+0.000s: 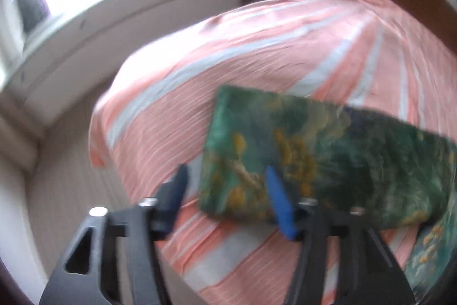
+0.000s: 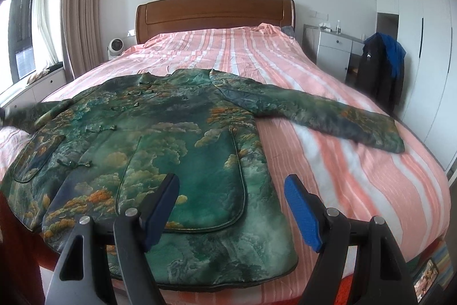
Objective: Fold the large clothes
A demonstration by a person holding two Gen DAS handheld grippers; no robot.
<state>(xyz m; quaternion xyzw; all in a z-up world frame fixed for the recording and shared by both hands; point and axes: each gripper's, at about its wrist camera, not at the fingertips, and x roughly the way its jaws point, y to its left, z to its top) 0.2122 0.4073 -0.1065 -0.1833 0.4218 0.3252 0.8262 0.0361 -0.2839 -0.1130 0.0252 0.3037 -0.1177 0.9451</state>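
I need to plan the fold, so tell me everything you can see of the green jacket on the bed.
The green jacket lies flat, front up, on the pink striped bedspread, its hem toward the foot of the bed. It looks padded and satiny, printed with green landscape, clouds and orange trees. Knotted frog fastenings run down the front, and piped patch pockets sit on either side. One sleeve stretches out straight across the bedspread; the other sleeve lies out on the opposite side. No gripper touches it.

Left wrist view near bed (image 1: 257,53) corner, right from foot (sharing jacket (image 2: 177,133))
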